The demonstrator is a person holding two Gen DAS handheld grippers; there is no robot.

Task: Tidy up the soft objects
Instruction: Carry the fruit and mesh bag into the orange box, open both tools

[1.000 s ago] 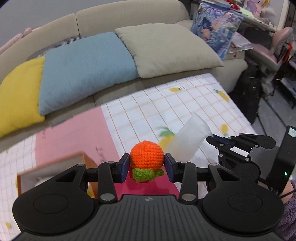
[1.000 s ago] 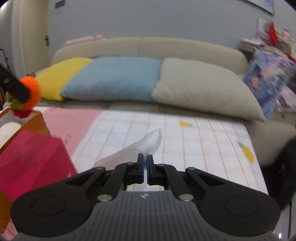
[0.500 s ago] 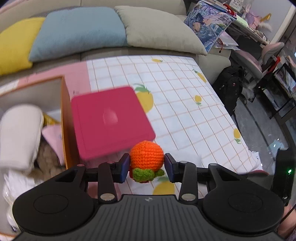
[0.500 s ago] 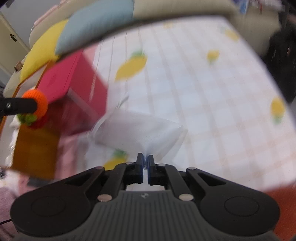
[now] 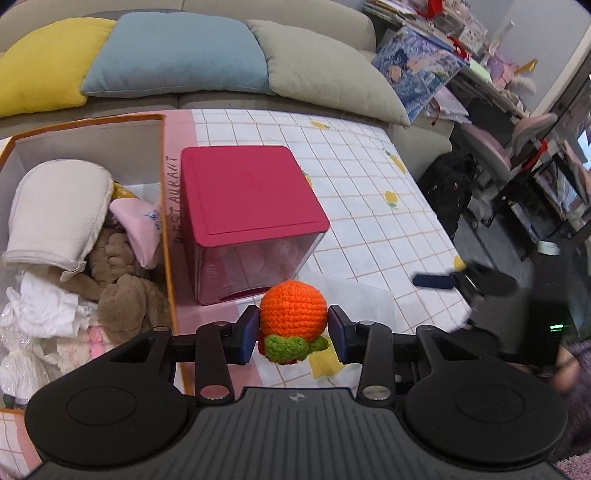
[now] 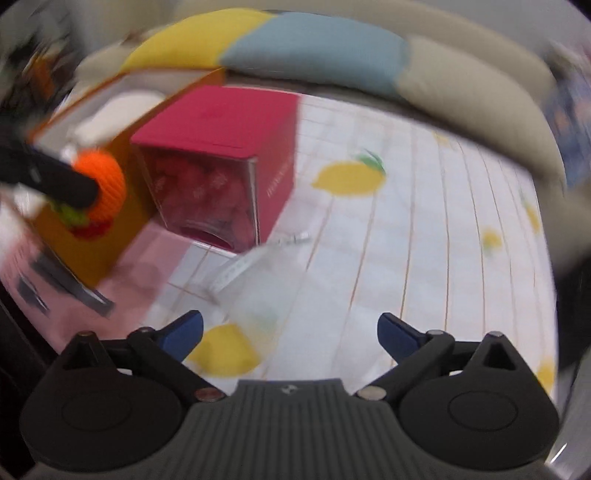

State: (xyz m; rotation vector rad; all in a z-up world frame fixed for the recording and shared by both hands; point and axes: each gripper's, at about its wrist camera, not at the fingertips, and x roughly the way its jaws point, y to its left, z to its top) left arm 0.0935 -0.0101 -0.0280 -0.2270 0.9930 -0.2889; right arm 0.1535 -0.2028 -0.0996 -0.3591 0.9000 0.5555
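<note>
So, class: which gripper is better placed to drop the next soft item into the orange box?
Left. The left gripper holds the crocheted orange beside the orange box; the right gripper is open, holding nothing.

The crocheted orange is rough knitted yarn. The pink-lidded box has a smooth matt lid and glossy clear plastic walls. The cardboard box holds plush cloth.

We are in a home living room. A beige sofa carries yellow, blue and grey cushions. Before it stands our bench under a lemon-print cloth. To the right we see cluttered shelves, a pink desk chair and an anime-print cushion.
</note>
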